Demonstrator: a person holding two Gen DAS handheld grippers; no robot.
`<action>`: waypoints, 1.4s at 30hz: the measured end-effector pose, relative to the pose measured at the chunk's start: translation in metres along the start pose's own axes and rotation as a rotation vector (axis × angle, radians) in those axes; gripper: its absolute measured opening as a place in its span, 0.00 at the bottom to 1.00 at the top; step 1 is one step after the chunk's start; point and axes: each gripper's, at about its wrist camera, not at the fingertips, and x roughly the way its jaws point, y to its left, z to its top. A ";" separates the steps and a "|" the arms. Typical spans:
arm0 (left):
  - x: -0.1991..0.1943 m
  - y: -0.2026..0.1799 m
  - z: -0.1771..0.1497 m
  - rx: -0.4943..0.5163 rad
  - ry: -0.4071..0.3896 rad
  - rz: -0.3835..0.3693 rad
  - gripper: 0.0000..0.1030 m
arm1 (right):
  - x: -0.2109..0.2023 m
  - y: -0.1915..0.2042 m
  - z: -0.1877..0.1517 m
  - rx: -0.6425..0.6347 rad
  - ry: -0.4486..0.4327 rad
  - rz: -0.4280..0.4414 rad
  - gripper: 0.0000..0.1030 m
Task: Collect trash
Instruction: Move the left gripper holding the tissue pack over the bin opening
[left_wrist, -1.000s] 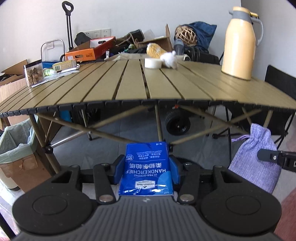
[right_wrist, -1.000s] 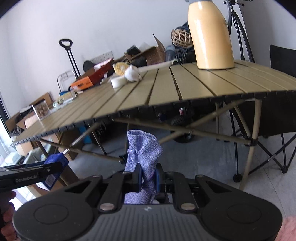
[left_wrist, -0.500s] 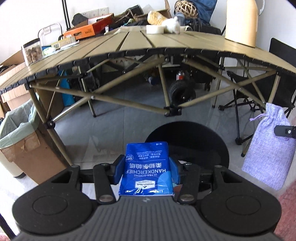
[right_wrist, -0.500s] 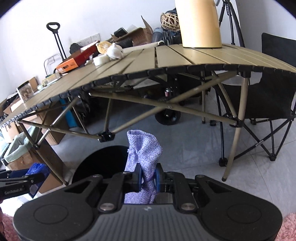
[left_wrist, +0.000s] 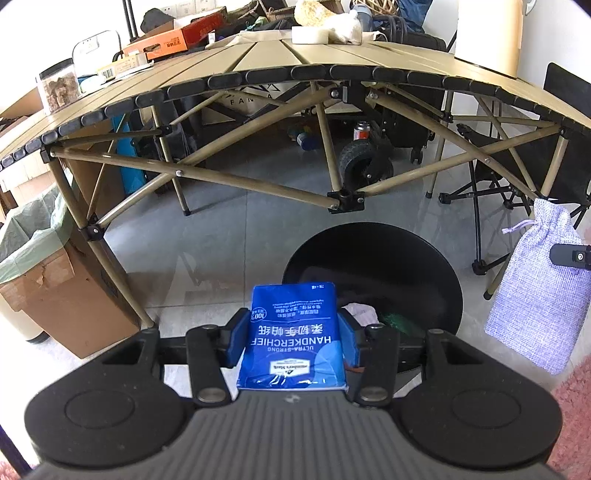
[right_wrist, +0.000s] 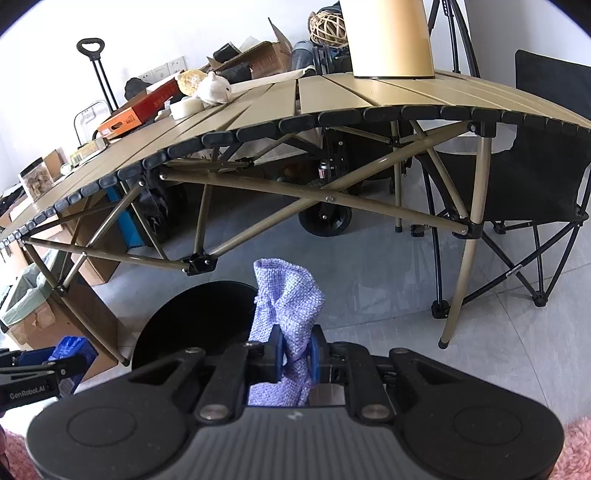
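Now, with the left gripper (left_wrist: 292, 328) clamped on the tissue pack (left_wrist: 292, 334) and the right gripper (right_wrist: 294, 350) clamped on the lilac pouch (right_wrist: 286, 314), centre each over the black bin (left_wrist: 373, 269) at 1 o'clock before releasing.

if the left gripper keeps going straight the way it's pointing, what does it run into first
Most likely the black trash bin: the left gripper, shut on the blue tissue pack, points toward its near left rim. Depth is unclear, so it could skim past onto the floor under the folding table.

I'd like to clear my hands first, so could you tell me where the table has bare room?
The slatted table is bare between the white roll and the yellow jug. Its far left edge is crowded with boxes.
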 end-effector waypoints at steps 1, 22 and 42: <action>0.000 0.000 0.000 -0.001 0.003 0.001 0.49 | 0.000 0.001 0.000 0.000 0.002 -0.001 0.13; 0.009 -0.014 0.014 -0.015 0.039 -0.026 0.49 | 0.002 -0.002 0.001 0.026 -0.007 -0.028 0.13; 0.044 -0.044 0.038 -0.008 0.105 -0.053 0.49 | 0.014 -0.010 0.007 0.075 0.000 -0.043 0.13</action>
